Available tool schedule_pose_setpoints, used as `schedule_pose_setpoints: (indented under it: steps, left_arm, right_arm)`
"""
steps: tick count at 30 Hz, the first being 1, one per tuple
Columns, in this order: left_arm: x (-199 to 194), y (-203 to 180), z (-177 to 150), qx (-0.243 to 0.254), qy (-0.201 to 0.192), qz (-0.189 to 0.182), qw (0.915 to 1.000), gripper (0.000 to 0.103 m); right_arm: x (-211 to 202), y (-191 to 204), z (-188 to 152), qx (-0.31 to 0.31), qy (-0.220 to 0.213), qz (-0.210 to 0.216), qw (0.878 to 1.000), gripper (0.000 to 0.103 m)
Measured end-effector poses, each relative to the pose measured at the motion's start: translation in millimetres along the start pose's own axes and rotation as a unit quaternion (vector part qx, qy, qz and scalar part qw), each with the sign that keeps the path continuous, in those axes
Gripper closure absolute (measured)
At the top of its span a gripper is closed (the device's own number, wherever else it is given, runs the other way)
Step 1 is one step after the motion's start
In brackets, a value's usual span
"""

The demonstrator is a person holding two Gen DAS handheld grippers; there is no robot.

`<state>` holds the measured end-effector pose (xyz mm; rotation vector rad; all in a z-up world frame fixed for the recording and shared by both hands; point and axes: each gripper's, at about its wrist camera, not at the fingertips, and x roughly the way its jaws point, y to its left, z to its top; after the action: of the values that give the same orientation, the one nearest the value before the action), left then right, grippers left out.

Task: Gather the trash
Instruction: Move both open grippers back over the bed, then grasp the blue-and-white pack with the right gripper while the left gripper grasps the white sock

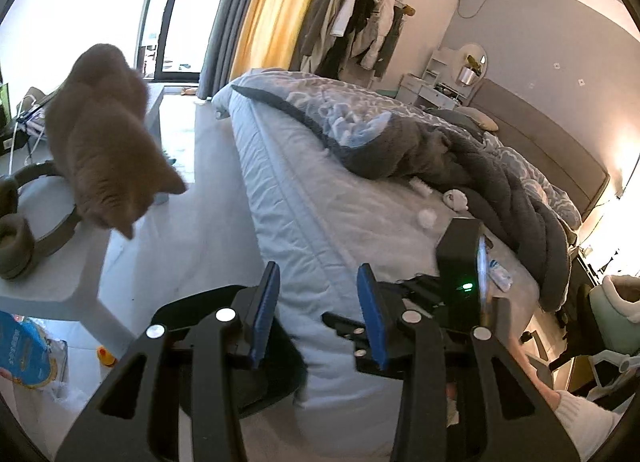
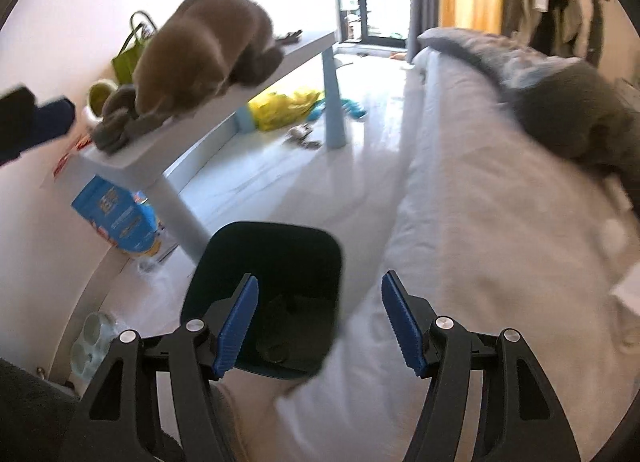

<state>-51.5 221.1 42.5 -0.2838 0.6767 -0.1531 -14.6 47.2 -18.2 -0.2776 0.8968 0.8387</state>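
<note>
blue-padded fingers of the right gripper (image 2: 316, 322) are seen spread wide and empty over a dark, square-mouthed plastic bin (image 2: 276, 262), which stands upright on the pale floor (image 2: 280, 177) just beside the light grey bed (image 2: 480, 221), its mouth facing upward between and ahead of the fingers. the left gripper (image 1: 318, 314) is held apart and empty above the bed edge, where small white crumpled tissue balls (image 1: 426, 217) are seen ahead and to the right.
</note>
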Motion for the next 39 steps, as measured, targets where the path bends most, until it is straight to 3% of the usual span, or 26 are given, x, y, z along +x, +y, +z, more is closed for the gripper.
schedule_pose_setpoints:
  steps: [15, 27, 39]
  left_arm:
    - [56.0, -75.1, 8.5, 0.028, 0.012, -0.022, 0.9993, 0.028]
    - [120.4, -128.7, 6.4, 0.058, 0.038, -0.028, 0.9972, 0.012]
    - [186.0, -167.8, 11.8, 0.070, 0.057, -0.039, 0.9952, 0.008]
  right_arm:
    - [-84.8, -102.0, -35.9, 0.024, -0.031, -0.099, 0.994, 0.028]
    - [-130.9, -186.2, -76.4, 0.062, -0.044, -0.152, 0.985, 0.009]
    - [-142.1, -263.8, -112.9, 0.105, -0.024, -0.175, 0.979, 0.005]
